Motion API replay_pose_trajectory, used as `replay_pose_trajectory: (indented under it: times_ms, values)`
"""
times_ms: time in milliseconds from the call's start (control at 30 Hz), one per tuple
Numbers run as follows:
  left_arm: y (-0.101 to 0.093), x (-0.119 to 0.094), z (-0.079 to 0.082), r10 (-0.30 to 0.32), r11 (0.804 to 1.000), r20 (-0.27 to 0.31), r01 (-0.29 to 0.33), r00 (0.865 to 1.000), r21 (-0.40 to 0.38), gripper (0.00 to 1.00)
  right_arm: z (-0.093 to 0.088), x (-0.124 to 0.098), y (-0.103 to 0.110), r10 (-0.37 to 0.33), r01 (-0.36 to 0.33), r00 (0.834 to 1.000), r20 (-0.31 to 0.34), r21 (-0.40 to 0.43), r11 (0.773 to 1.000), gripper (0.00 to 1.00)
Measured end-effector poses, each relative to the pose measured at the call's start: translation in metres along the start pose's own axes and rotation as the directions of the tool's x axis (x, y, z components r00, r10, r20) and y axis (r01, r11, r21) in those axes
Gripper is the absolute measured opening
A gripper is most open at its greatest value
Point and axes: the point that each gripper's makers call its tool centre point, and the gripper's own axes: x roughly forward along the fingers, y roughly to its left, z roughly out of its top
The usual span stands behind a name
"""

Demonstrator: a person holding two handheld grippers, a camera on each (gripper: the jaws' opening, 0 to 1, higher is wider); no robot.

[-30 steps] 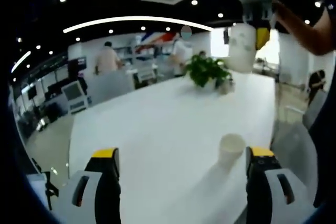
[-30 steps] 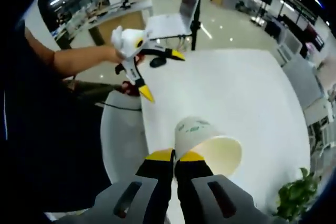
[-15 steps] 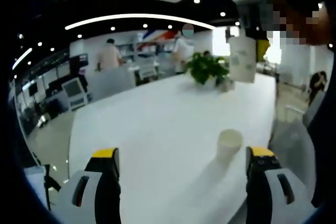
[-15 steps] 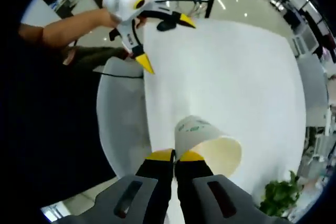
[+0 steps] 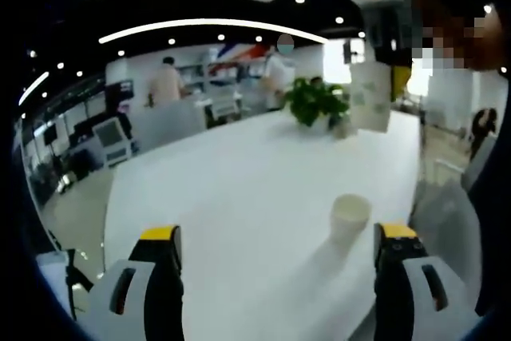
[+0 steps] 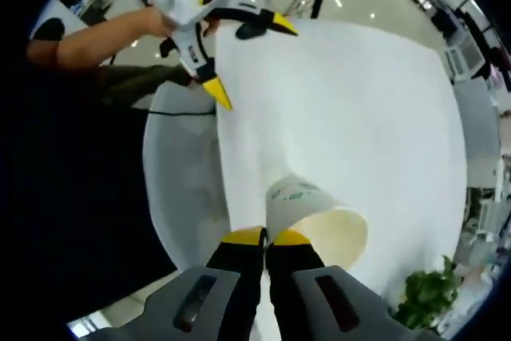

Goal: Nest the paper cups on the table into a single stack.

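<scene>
A white paper cup (image 5: 350, 218) stands upright on the white table (image 5: 239, 189), just left of my left gripper's right jaw. My left gripper (image 5: 279, 233) is open with nothing between its jaws. High at the upper right, my right gripper (image 5: 383, 33) holds a second white paper cup (image 5: 370, 95) in the air above the table. In the right gripper view, my right gripper (image 6: 266, 237) is shut on that cup's (image 6: 315, 217) rim, its mouth facing right. My left gripper (image 6: 239, 53) appears there at the top, open over the table's edge.
A potted green plant (image 5: 318, 107) stands at the table's far end, also seen as a plant (image 6: 423, 297) low on the right. A grey chair (image 6: 180, 173) sits beside the table (image 6: 359, 117). People and desks fill the office behind. A person's arm (image 6: 100, 41) reaches in from the left.
The held cup has swung from tilted to nearly upright and dropped slightly in the left gripper view. The right gripper's camera has risen and tipped more downward over the table. The left gripper is still.
</scene>
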Motion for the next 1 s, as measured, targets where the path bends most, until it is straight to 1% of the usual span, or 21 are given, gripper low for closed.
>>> replay_pose_trajectory:
  times_ms: [67, 333, 367, 433, 500, 733, 1000]
  values:
    - [0.000, 0.000, 0.002, 0.003, 1.000, 0.009, -0.003, 1.000, -0.009, 0.99, -0.001, 0.006, 0.000, -0.003, 0.003, 1.000, -0.009, 0.005, 1.000, 0.00]
    - [0.000, 0.000, -0.002, 0.009, 1.000, 0.006, -0.009, 1.000, -0.015, 0.99, -0.003, 0.025, 0.002, 0.011, -0.011, 1.000, -0.022, 0.025, 1.000, 0.00]
    - [0.002, -0.001, -0.002, 0.025, 1.000, 0.009, -0.025, 1.000, -0.003, 0.99, -0.003, 0.026, 0.002, 0.015, -0.014, 1.000, -0.021, 0.029, 0.999, 0.00]
    - [0.003, -0.002, -0.002, 0.036, 0.999, 0.013, -0.036, 0.999, -0.002, 0.99, -0.005, 0.033, 0.002, 0.018, -0.017, 1.000, -0.022, 0.039, 0.999, 0.00]
    - [0.002, -0.002, -0.003, 0.032, 0.999, 0.011, -0.031, 0.999, -0.018, 0.99, -0.007, 0.040, 0.002, 0.025, -0.023, 0.999, -0.026, 0.050, 0.998, 0.00]
    - [0.003, -0.003, -0.005, 0.041, 0.999, 0.008, -0.040, 0.999, -0.023, 0.99, -0.007, 0.059, 0.002, 0.052, -0.050, 0.998, -0.021, 0.093, 0.994, 0.00]
    - [0.003, -0.002, -0.005, 0.048, 0.998, 0.012, -0.048, 0.999, -0.031, 0.99, -0.011, 0.077, 0.000, 0.064, -0.060, 0.997, -0.034, 0.112, 0.992, 0.00]
